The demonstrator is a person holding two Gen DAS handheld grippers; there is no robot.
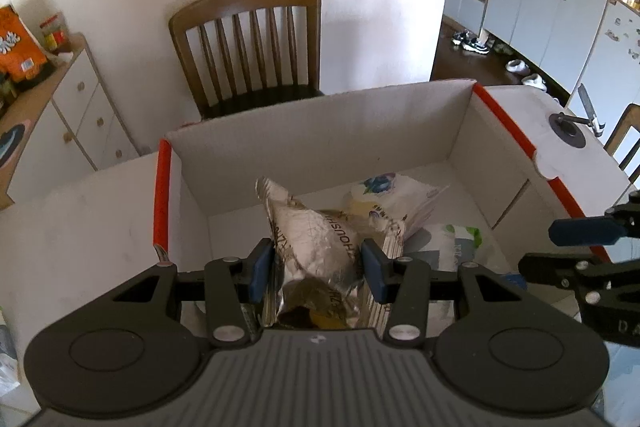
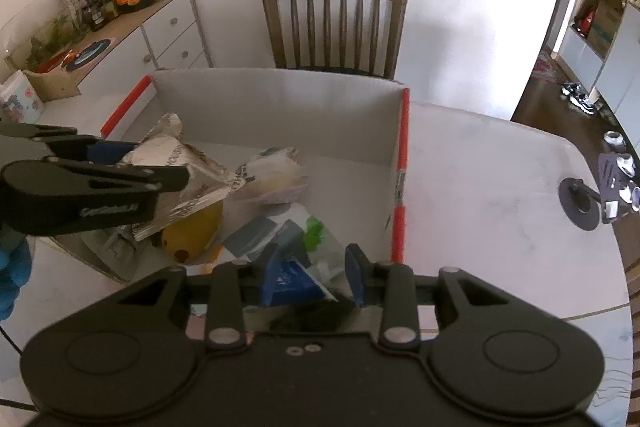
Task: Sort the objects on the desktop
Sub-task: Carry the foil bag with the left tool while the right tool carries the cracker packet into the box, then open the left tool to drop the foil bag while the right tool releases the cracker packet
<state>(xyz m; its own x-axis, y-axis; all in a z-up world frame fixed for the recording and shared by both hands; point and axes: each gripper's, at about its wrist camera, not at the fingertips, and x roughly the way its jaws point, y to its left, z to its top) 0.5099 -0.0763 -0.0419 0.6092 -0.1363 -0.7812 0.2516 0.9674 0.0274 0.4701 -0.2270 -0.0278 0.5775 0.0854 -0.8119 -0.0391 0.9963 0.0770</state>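
While packets crowd the box (image 1: 320, 131), a chair (image 1: 248, 43) stands behind — nothing between.

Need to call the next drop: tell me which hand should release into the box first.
Left, probably. The left gripper clamps the silver foil bag right over the white box. The right gripper holds a blue packet nearer the box's edge.

Wooden chair (image 1: 248, 47) — white drawers (image 2: 176, 35)

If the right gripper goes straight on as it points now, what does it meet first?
Probably the box floor. The right gripper already holds a blue packet and points down at packets lying inside; depth is unclear.
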